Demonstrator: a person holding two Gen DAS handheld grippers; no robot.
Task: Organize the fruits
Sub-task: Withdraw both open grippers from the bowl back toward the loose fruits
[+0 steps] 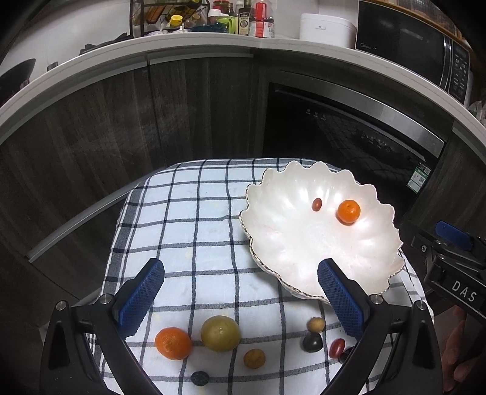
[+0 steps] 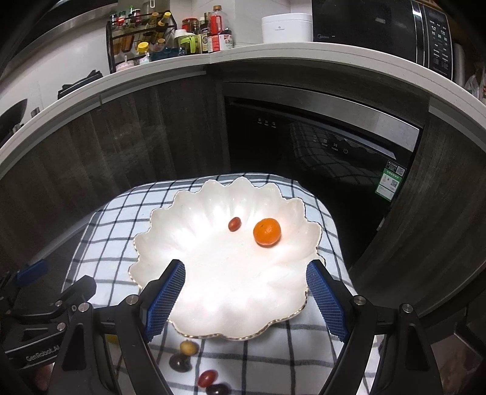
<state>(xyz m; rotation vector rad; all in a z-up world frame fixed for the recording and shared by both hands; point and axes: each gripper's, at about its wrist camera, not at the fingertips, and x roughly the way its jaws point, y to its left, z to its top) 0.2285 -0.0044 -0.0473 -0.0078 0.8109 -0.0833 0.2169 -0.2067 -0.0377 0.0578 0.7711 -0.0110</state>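
A white scalloped dish [image 1: 291, 243] [image 2: 218, 273] sits on a checked cloth and holds a small orange [image 1: 348, 211] [image 2: 266, 231] and a red date [image 1: 316, 204] [image 2: 234, 224]. On the cloth in front lie an orange [image 1: 173, 342], a yellow-green round fruit [image 1: 220, 333], a small yellow fruit [image 1: 254, 358], a dark berry [image 1: 199, 378], a tan fruit [image 1: 315, 324] [image 2: 188, 347], a dark fruit [image 1: 312, 342] [image 2: 179, 362] and a red fruit [image 1: 337, 348] [image 2: 207, 377]. My left gripper [image 1: 241, 299] is open above the loose fruits. My right gripper [image 2: 243, 300] is open over the dish's near rim.
The checked cloth [image 1: 194, 231] covers a small table. Dark wood cabinets [image 1: 106, 136] and a black dishwasher [image 1: 349, 136] stand behind it. The counter above holds bottles [image 1: 258, 18], a white pot [image 1: 325, 30] and a microwave [image 1: 410, 45]. The right gripper's body [image 1: 449, 264] shows at the right.
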